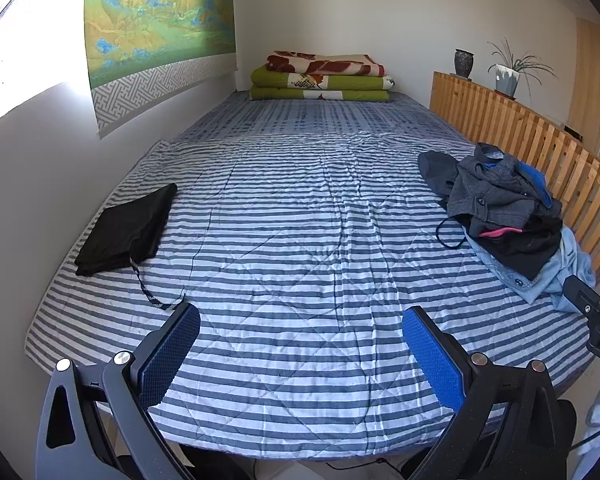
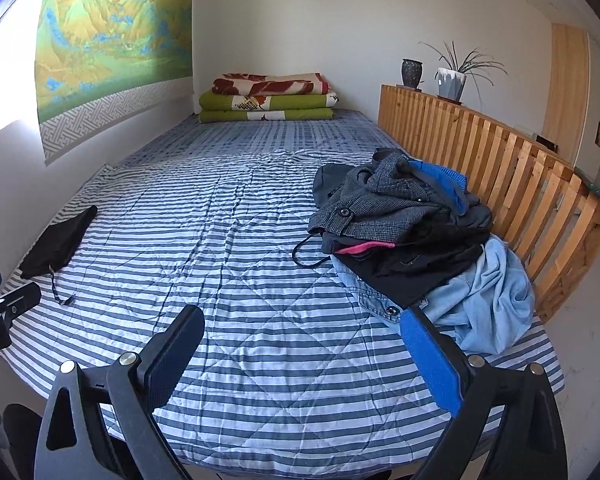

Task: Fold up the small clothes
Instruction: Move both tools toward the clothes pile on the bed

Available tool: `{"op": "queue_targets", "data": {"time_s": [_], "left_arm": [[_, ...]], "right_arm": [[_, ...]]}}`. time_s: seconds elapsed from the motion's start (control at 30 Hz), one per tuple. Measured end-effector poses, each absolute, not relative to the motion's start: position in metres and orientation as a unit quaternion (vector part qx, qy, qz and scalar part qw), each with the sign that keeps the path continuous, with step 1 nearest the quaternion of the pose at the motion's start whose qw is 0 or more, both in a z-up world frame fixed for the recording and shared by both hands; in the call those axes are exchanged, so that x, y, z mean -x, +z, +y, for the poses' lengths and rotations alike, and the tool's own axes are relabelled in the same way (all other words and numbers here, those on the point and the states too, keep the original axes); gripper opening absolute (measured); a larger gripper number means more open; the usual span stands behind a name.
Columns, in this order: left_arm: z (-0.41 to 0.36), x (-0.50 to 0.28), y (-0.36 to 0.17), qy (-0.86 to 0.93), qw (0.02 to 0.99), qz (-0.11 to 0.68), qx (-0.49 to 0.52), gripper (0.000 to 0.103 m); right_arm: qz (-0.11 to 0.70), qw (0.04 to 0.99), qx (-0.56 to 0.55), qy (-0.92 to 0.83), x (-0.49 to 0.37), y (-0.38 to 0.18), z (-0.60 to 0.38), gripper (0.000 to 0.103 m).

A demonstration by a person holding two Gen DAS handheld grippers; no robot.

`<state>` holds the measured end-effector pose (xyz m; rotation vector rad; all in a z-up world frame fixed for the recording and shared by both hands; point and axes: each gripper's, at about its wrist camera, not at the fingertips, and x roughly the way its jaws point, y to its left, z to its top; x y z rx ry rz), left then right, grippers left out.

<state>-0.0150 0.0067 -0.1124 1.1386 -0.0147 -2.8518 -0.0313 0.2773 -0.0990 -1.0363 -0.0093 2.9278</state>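
Note:
A folded black garment (image 1: 126,230) (image 2: 58,242) with a loose drawstring lies at the bed's left side near the wall. A heap of unfolded clothes (image 1: 504,216) (image 2: 412,232), grey, black, blue and pale blue, sits at the right by the wooden rail. My left gripper (image 1: 300,320) hangs open over the near edge of the striped quilt (image 1: 300,220), nothing between its blue pads. My right gripper (image 2: 300,320) is open too, its right fingertip (image 2: 416,328) just in front of the pale blue garment (image 2: 488,300) at the heap's near edge.
A wooden slatted rail (image 2: 500,184) runs along the bed's right side, with a vase and a potted plant (image 2: 452,76) on top. Folded blankets (image 1: 324,76) are stacked at the far end. A wall with a hanging scroll (image 1: 156,20) borders the left.

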Motion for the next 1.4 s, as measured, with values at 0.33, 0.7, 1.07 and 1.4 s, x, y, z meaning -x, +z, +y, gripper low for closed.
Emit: {"op": "queue_targets", "data": {"time_s": [0.33, 0.7, 1.07, 1.4], "left_arm": [[0.001, 0.012, -0.107, -0.929, 0.041, -0.004, -0.368, 0.102], [0.001, 0.012, -0.098, -0.932, 0.046, -0.011, -0.36, 0.102], [0.005, 0.024, -0.1, -0.931, 0.043, -0.013, -0.363, 0.102], [0.009, 0.045, -0.109, -0.928, 0.04, -0.013, -0.37, 0.102]], "right_arm": [[-0.009, 0.018, 0.329, 0.944, 0.029, -0.096, 0.28, 0.097], [-0.005, 0.009, 0.349, 0.937, 0.038, -0.105, 0.285, 0.097], [-0.006, 0.013, 0.341, 0.94, 0.046, -0.104, 0.29, 0.097], [-0.01, 0.014, 0.342, 0.94, 0.064, -0.107, 0.293, 0.097]]}}
